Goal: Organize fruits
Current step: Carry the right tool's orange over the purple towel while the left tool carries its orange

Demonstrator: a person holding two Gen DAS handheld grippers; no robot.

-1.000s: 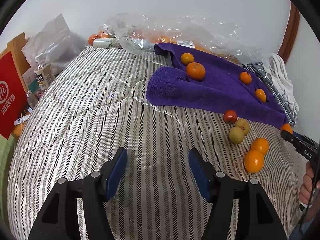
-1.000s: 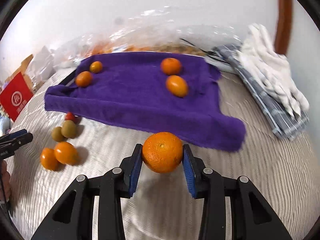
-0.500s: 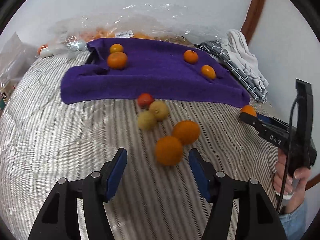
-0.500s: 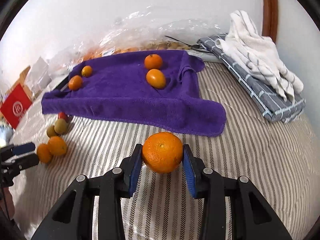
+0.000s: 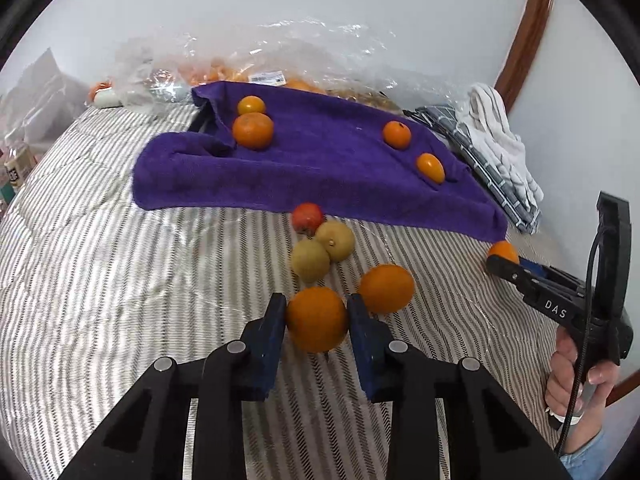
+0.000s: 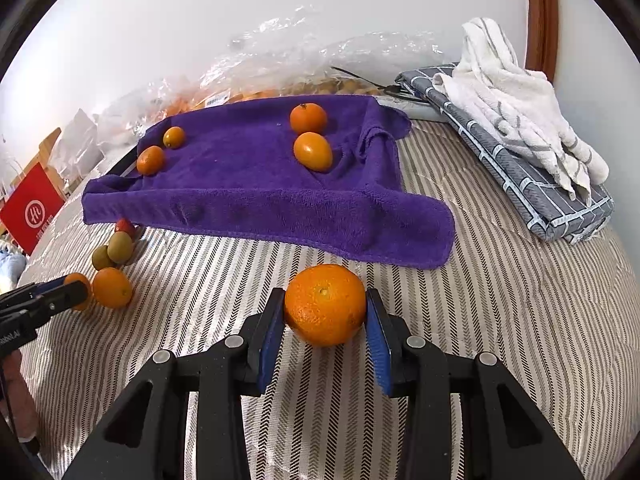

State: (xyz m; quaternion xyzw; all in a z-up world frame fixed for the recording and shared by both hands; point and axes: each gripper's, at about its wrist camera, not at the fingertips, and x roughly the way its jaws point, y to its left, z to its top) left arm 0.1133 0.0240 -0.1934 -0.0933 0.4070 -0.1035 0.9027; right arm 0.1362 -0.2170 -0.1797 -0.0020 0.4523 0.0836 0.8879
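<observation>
My left gripper (image 5: pixel 316 305) is closing its jaws, and the blue pads touch both sides of an orange (image 5: pixel 316 320) on the striped bedcover. Just beyond lie another orange (image 5: pixel 386 288), two yellow-green fruits (image 5: pixel 310 260) and a small red fruit (image 5: pixel 307 218). A purple towel (image 5: pixel 328 168) behind them carries several small oranges. My right gripper (image 6: pixel 325 300) is shut on a larger orange (image 6: pixel 325 308), held just in front of the purple towel (image 6: pixel 260 192). In the left wrist view the right gripper (image 5: pixel 502 262) shows at the right edge, held by a hand.
A crinkled clear plastic bag (image 5: pixel 288 52) with more fruit lies against the wall behind the towel. A folded grey checked cloth (image 6: pixel 532 196) with a white towel (image 6: pixel 512 100) on it sits at the right. A red box (image 6: pixel 32 208) stands at the far left.
The left gripper swung right and came up to the loose fruits, then its jaws narrowed onto the nearest orange. The right gripper kept its orange and barely moved.
</observation>
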